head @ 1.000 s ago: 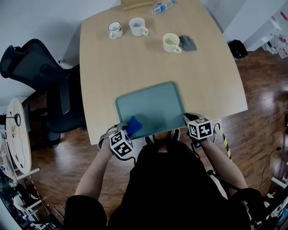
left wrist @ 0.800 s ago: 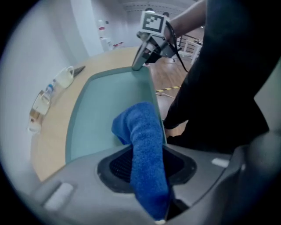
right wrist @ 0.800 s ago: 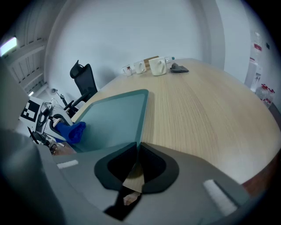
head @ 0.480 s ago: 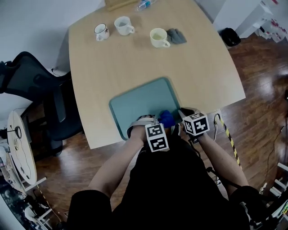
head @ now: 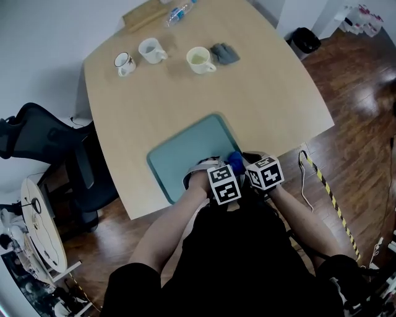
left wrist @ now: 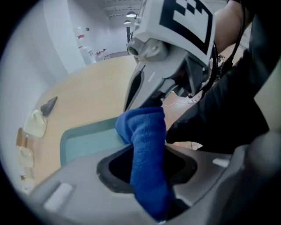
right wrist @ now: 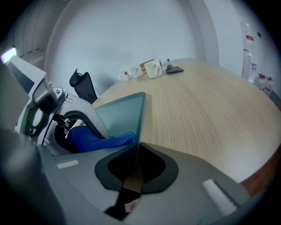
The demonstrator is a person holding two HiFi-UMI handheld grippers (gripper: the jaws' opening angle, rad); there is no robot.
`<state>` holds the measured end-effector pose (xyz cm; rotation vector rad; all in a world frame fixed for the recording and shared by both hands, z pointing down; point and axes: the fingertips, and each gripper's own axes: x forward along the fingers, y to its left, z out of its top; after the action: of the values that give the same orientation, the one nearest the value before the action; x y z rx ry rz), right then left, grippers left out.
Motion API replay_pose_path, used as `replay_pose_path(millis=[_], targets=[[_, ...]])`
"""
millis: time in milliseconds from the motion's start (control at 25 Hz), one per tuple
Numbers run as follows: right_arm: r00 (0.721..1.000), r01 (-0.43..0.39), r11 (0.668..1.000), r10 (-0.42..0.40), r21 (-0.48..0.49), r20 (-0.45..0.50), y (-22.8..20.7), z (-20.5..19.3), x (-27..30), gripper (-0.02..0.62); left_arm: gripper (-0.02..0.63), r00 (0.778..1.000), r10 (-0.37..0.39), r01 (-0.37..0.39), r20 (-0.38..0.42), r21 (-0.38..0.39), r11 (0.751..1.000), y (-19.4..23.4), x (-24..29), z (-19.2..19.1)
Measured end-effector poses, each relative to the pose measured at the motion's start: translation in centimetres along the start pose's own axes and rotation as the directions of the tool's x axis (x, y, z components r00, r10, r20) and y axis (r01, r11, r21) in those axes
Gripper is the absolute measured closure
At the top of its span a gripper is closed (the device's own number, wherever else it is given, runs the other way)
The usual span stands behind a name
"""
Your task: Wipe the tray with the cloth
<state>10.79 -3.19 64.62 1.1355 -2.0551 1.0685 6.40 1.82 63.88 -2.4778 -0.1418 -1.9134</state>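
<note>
The teal tray (head: 185,155) lies at the near edge of the wooden table (head: 266,105). My left gripper (head: 230,167) is shut on a blue cloth (head: 234,161), which rests on the tray's near right corner. In the left gripper view the cloth (left wrist: 147,145) stands folded between the jaws of that gripper (left wrist: 147,160), with the tray (left wrist: 83,138) beyond. My right gripper (head: 249,162) sits right beside it. In the right gripper view this gripper (right wrist: 137,151) is shut on the tray's right rim (right wrist: 139,118), with the cloth (right wrist: 99,139) and the left gripper (right wrist: 57,114) to its left.
At the table's far side stand three mugs (head: 199,59) (head: 151,50) (head: 124,61), a grey cloth (head: 224,53), a plastic bottle (head: 179,11) and a wooden board (head: 145,13). A black office chair (head: 43,142) is at the table's left. A cable (head: 309,186) lies on the floor at the right.
My left gripper has carried the blue cloth along the tray's near edge from the left corner to the right corner, ending beside the right gripper. The right gripper has stayed at the tray's rim.
</note>
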Motion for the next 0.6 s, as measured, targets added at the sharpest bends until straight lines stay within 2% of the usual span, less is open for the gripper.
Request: replay_pose_path(millis=[160,360,480,600], targets=[[1.0,-0.004,1.0,0.004,-0.005,-0.011,0.1,-0.1,0.0,0.571,0.445,0.999,0.035,-0.035,-0.022,-0.012,0.999,2.6,-0.2,-0.7],[1.0,-0.003,1.0,0.003,-0.008,-0.022,0.2,-0.2,0.0,0.571,0.445,0.991,0.109,-0.114,-0.072,-0.08,0.99,11.1,-1.3,-2.8],[1.0,0.002,1.0,-0.002,-0.005,-0.02,0.4,0.4,-0.1,0.571,0.445,0.975,0.177,-0.189,-0.135,-0.081,0.979,16.6,-2.0,-4.2],[1.0,-0.002,1.0,0.002,-0.003,-0.017,0.3,0.5,-0.2,0.571,0.445,0.976,0.152,-0.173,-0.157,-0.127,0.977,18.2,-2.3,-4.4]])
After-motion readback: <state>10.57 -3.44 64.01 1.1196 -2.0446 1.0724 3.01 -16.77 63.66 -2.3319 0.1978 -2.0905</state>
